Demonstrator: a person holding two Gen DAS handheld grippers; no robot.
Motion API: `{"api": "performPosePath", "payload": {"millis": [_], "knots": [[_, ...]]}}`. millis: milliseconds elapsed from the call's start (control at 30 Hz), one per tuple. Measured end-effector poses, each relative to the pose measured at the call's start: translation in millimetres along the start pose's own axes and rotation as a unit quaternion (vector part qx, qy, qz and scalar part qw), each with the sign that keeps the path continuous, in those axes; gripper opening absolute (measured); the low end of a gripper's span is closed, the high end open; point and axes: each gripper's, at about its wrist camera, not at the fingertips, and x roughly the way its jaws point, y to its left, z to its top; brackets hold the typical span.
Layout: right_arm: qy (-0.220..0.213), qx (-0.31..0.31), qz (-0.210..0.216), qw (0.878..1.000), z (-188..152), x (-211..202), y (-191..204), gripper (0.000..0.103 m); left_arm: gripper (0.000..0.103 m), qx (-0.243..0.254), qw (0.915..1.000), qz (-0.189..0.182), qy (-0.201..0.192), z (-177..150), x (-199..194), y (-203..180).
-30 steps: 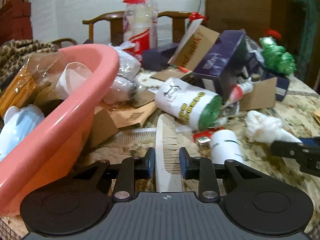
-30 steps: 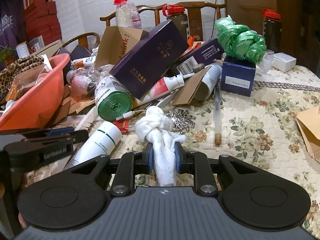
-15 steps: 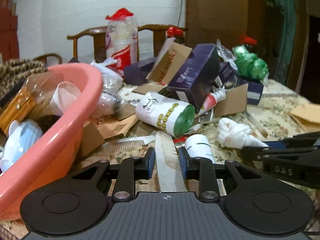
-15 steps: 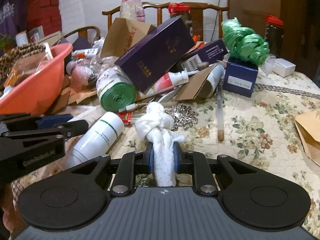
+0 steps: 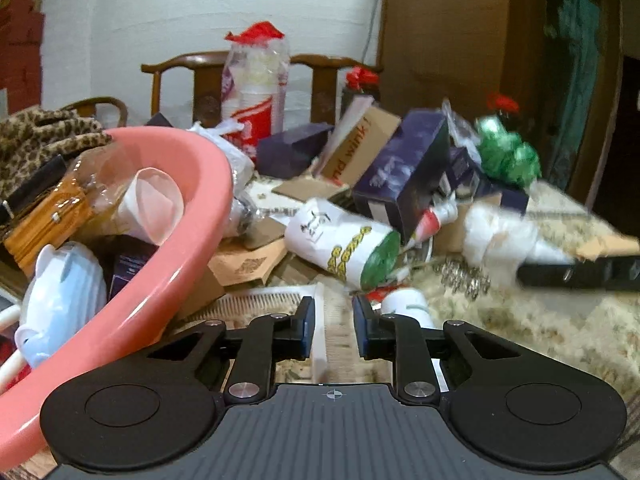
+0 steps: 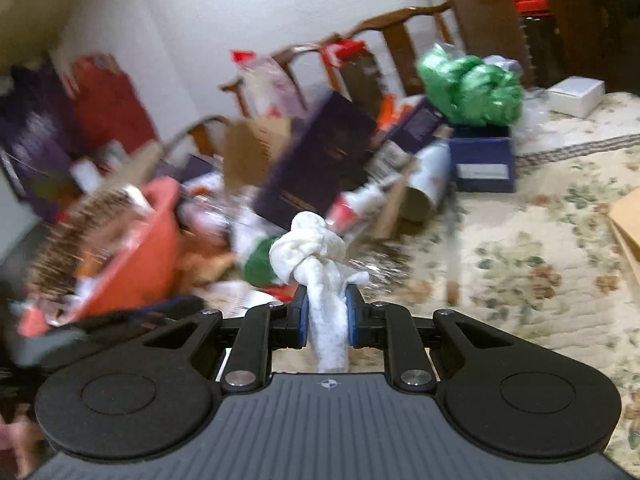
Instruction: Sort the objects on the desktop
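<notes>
Knotted white cloth (image 6: 316,248) sits clenched between the blue pads of the right gripper (image 6: 327,312), its knot poking out ahead of the fingers (image 6: 301,314) and its tail running back toward the camera; it hangs above the floral surface (image 6: 532,280) rather than lying on it. From the left wrist view the same cloth (image 5: 496,236) shows as a blurred white lump at the tip of the right gripper (image 5: 576,272), off to the right of the clutter

White comb (image 5: 330,328) lies lengthwise between the fingers (image 5: 306,328) of the left gripper (image 5: 334,330), teeth facing right. The jaws are opening; a narrow gap shows on the right side of the comb, and whether the left pad touches it I cannot tell. A second white comb (image 5: 256,304) lies crosswise just ahead, beside the pink basin (image 5: 188,248)

The basin stands at the left, holding a white cup (image 5: 154,204), an amber box (image 5: 48,220) and a pale blue-and-white object (image 5: 60,300). Ahead of the left gripper lie a roll of green bags in a white printed wrapper (image 5: 344,244), a dark purple box (image 5: 404,176), a cardboard piece printed "wink" (image 5: 356,152) and a bunch of green plastic (image 5: 506,156). A small white bottle (image 5: 408,308) rests just right of the fingers
</notes>
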Motion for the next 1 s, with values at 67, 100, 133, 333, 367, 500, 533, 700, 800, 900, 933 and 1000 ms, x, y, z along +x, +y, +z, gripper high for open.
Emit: {"api": "performPosePath", "payload": {"millis": [67,100,133,333,367,500,533,700,800,900,933,1000], "knots": [[-0.007,-0.008,-0.019,1.0,0.0,-0.4,1.8,0.02,0.052,0.021,0.9994,0.016,0.022,-2.5,7.3,-5.6],[-0.005,-0.012,-0.031,0.999,-0.5,1.8,2.2,0.02,0.058,0.024,0.9989,0.023,0.032,-4.1,11.3,-7.9],[-0.002,-0.012,-0.038,0.999,-1.1,3.6,2.0,0.02,0.062,0.032,0.9983,0.03,0.039,-6.3,15.0,-10.1],[0.004,-0.027,-0.028,0.999,-4.5,6.0,7.4,0.021,0.074,0.022,0.9974,0.05,0.047,-13.0,28.5,-5.4],[0.003,-0.03,-0.026,0.999,-5.6,5.0,8.9,0.021,0.072,0.011,0.9978,0.044,0.049,-12.7,29.2,-2.2],[0.001,-0.037,-0.02,0.999,-7.0,2.1,11.8,0.021,0.072,-0.053,0.9967,0.009,0.06,-6.3,26.7,20.1],[-0.001,-0.035,-0.018,0.999,-6.6,1.0,11.7,0.021,0.072,-0.067,0.9957,0.0,0.064,-5.2,25.2,25.0],[-0.001,-0.03,-0.014,0.999,-4.9,0.7,9.1,0.022,0.067,0.006,0.9973,0.041,0.061,-10.3,29.3,6.7],[0.0,-0.032,-0.013,0.999,-5.7,1.8,10.3,0.022,0.08,0.002,0.9972,0.046,0.058,-12.0,31.6,4.6],[-0.001,-0.035,-0.011,0.999,-6.2,1.9,11.7,0.023,0.069,-0.007,0.9973,0.049,0.055,-12.1,31.1,7.2],[-0.001,-0.035,-0.011,0.999,-6.1,2.1,11.8,0.023,0.045,-0.01,0.997,0.056,0.053,-11.9,29.0,7.9],[-0.002,-0.034,-0.011,0.999,-6.3,2.4,11.6,0.023,0.025,-0.002,0.9966,0.066,0.048,-12.3,27.2,6.7]]}}
